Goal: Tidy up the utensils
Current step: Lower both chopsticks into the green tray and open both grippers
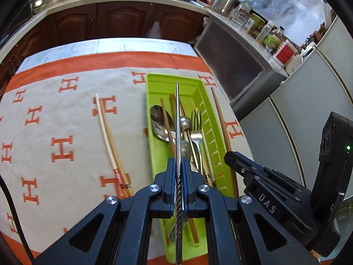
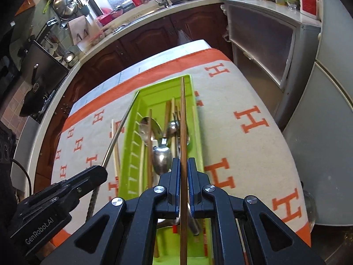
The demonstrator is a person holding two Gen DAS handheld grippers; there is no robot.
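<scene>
Utensils lay in the green tray on the worktop: spoons, a fork and chopsticks. In the left wrist view, the left hand-held gripper was clamped on a metal chopstick pointing to 12 o'clock above the tray; a pale chopstick pair lay on the cloth at 9 o'clock, and the right hand-held gripper showed at 3 o'clock. In the right wrist view, the right hand-held gripper was clamped on a wooden chopstick above the tray.

Table, patterned cloth, green tray, chopsticks
</scene>
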